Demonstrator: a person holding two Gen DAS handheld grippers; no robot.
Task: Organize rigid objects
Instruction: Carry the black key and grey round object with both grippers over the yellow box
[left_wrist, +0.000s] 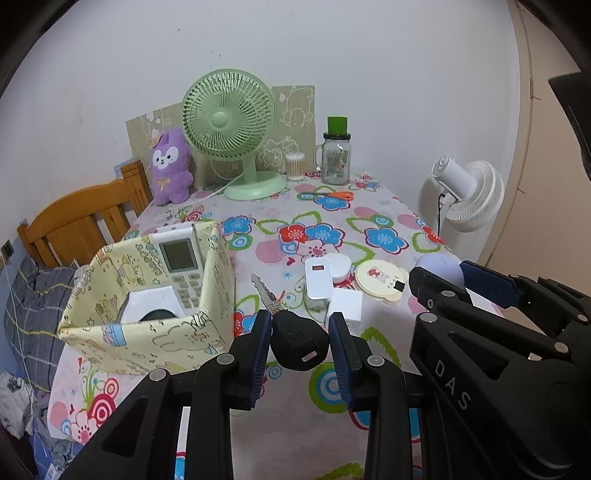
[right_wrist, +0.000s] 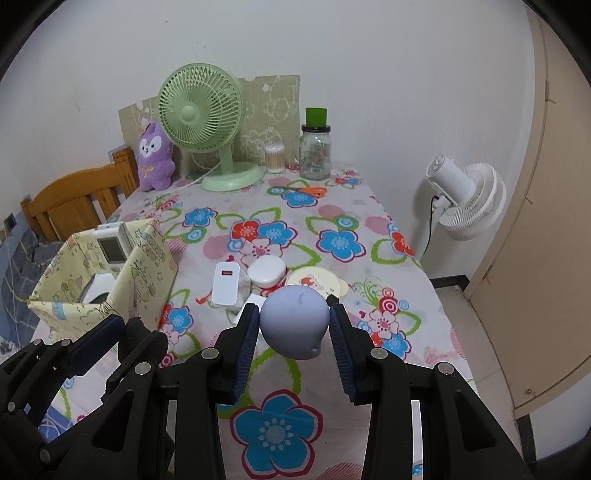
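Observation:
My left gripper (left_wrist: 300, 334) is shut on a key (left_wrist: 298, 341) by its black head, with the metal blade pointing away over the table. My right gripper (right_wrist: 294, 326) is shut on a pale lilac rounded object (right_wrist: 293, 321), which also shows at the right of the left wrist view as the lilac object (left_wrist: 439, 271). A yellow patterned box (left_wrist: 147, 314) stands left of the key and holds a white remote (left_wrist: 179, 269) and a white item. On the flowered cloth lie a white charger (left_wrist: 318, 282), a white round case (left_wrist: 340, 267), a cream round compact (left_wrist: 380, 280) and a white cube (left_wrist: 345, 304).
At the back stand a green desk fan (left_wrist: 231, 129), a purple plush toy (left_wrist: 170, 168), a glass jar with a green cap (left_wrist: 336, 155) and a cotton swab tub (left_wrist: 294, 166). Orange scissors (left_wrist: 338, 195) lie near the jar. A wooden chair (left_wrist: 81, 218) is left, a white fan (left_wrist: 469, 195) right.

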